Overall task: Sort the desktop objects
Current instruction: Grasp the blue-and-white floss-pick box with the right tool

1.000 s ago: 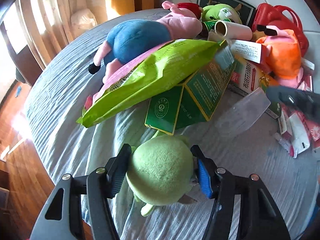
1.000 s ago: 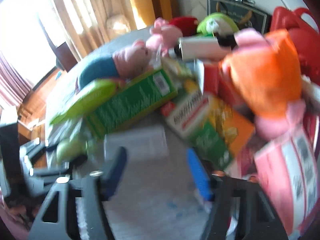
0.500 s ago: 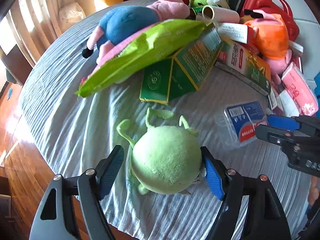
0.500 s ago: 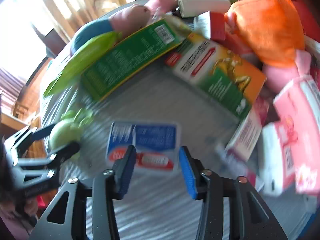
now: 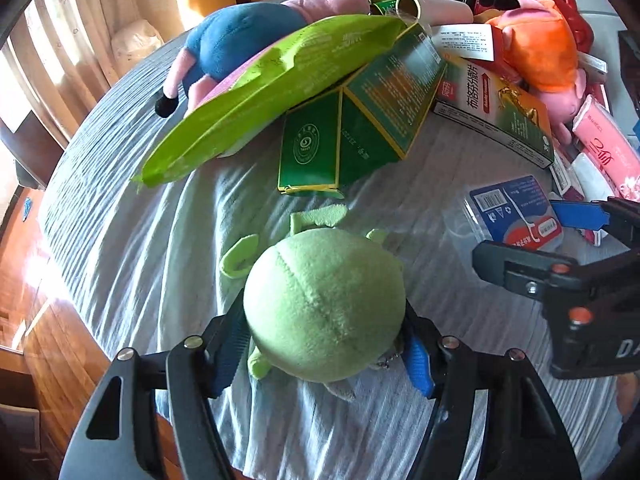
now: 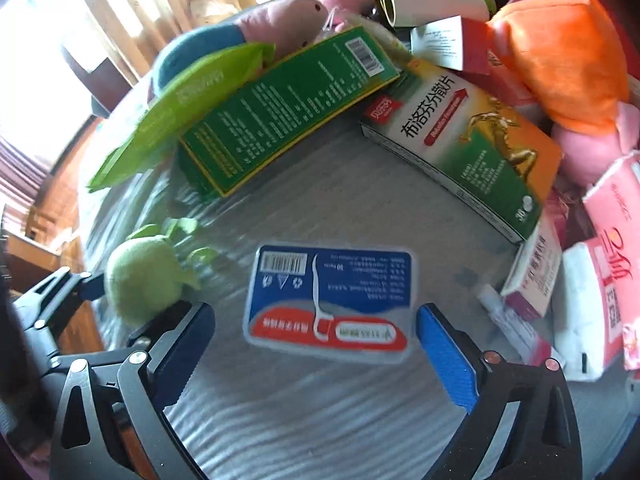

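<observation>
Floss box (image 6: 330,306) lies between opening right tool (image 6: 316,342); left tool (image 5: 324,350) closing around green plush (image 5: 324,304).

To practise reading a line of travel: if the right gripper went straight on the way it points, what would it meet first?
Most likely the floss pick box, lying flat on the grey tablecloth between the right gripper's opening jaws, which are not touching it.

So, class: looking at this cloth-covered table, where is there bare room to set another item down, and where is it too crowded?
Bare cloth lies in front of the floss pick box, toward the camera, and between it and the ibuprofen box. Another free strip runs along the table's left edge, below the green bag. The far side and right side are crowded with plush toys, boxes and pink tissue packs.
</observation>
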The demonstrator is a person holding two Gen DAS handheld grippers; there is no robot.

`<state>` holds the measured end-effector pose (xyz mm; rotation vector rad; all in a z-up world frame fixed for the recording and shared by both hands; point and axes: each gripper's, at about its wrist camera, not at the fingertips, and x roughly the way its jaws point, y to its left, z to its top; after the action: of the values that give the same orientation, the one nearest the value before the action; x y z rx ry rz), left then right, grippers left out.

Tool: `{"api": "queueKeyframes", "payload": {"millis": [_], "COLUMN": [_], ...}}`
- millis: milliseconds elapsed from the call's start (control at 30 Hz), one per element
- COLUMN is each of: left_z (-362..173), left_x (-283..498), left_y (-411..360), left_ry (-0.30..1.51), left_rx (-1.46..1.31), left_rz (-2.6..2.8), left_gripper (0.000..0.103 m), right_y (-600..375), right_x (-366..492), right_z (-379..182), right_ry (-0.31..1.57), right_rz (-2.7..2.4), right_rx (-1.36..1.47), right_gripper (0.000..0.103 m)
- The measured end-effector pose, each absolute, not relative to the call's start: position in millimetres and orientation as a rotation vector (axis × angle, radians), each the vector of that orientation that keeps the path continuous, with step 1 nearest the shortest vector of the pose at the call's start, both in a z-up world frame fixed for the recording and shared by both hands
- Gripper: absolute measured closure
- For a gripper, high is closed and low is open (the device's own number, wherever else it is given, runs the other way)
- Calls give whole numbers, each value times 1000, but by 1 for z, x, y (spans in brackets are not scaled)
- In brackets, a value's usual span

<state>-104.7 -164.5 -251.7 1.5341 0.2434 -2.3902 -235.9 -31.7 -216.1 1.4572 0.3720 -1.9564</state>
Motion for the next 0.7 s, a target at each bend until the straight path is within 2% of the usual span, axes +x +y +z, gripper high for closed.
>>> {"api": "queueKeyframes", "payload": {"millis": [67,133,333,500,700], "left_z": [-253,-252,-225,-171,-81], "left_x": [-105,-105,-95,-99,-120], "left_y": [-166,-167,-161,-149,-118], "left_ry": [254,249,240,178,50], "left_rx": [1530,1528,1465,1336,1131], "left_rz": [-2403,-2412,-2483,-2602,-2795], "left_gripper": [38,41,42,42,42], "right_y": [-33,-31,-18,5,48], "right_x": [-239,-239,-229,-222,-218], "right_z": [-223,-227,-204,-145,-52], "right_ry": [370,373,356,309,269], "right_rz": [-1965,-1979,-2031,-2144,-2370], "right_rx": [1486,1503,1441,1301,1070], "right_gripper": [1,12,13,12,12]}}
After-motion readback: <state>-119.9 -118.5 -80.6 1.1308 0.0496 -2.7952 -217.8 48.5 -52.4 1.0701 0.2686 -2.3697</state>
